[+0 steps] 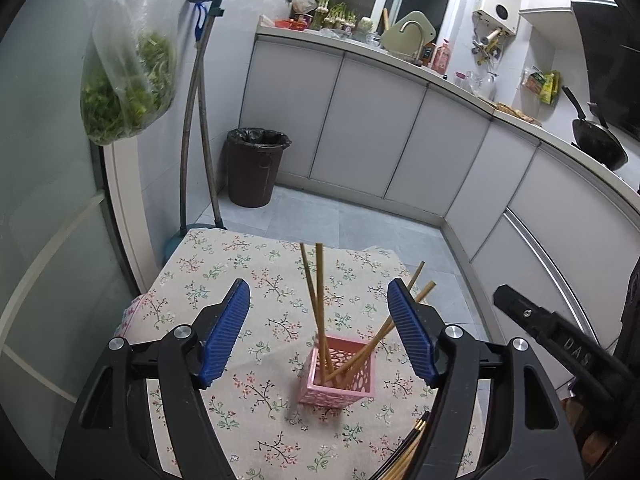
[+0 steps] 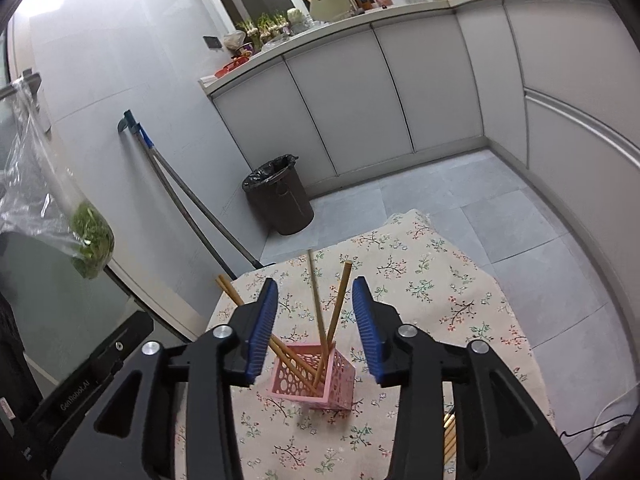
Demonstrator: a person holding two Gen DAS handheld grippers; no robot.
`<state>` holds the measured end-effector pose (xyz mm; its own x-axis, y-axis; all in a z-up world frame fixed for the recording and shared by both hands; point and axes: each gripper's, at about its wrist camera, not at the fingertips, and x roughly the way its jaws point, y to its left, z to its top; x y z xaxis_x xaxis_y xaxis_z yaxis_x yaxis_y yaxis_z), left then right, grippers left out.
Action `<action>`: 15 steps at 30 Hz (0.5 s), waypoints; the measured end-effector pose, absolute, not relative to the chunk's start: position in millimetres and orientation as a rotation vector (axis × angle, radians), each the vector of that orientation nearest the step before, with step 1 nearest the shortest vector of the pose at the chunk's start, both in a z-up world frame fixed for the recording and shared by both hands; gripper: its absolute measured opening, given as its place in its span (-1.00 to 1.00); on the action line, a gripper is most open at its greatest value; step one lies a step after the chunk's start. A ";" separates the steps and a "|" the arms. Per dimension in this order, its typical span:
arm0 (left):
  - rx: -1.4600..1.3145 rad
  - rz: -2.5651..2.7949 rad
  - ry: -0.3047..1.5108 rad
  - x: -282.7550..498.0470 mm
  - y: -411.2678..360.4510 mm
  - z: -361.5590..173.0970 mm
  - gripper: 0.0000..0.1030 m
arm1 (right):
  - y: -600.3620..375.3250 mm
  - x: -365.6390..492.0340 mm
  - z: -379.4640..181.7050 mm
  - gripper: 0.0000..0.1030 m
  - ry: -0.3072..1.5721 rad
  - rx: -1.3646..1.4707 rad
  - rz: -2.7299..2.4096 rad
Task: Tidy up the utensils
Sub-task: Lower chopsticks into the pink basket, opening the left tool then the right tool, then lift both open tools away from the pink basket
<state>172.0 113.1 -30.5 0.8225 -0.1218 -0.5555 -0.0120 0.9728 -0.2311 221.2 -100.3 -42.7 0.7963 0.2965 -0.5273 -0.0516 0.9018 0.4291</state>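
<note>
Above the pink holder (image 1: 338, 376) I keep both grippers, left (image 1: 320, 332) and right (image 2: 316, 328), spread, pinching nothing; four chopsticks (image 1: 318, 300) stand inside.

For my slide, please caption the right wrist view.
Open right gripper above pink holder with four chopsticks on floral cloth.

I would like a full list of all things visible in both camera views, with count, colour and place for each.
chopsticks: four, light wood, standing in the holder
holder: one, pink, perforated, on the cloth
more chopsticks: several, dark and wood, lying at the near table edge
tablecloth: one, beige, floral, over the table
bin: one, brown, black liner, floor by the cabinets
mop handles: two, grey, leaning on the wall
bag of greens: one, clear, hanging at left
wok: one, black, on the counter
left gripper: blue pads, open
right gripper: blue pads, open around two chopsticks
</note>
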 end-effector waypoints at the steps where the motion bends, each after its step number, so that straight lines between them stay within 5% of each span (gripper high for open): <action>1: -0.225 -0.061 0.601 170.6 111.5 -29.9 0.38 | -98.0 219.0 -42.0 -0.13 0.622 0.396 0.191; 15: -0.172 -0.076 0.568 153.0 91.4 -19.1 0.72 | -112.4 203.0 -40.3 0.64 0.612 0.348 0.042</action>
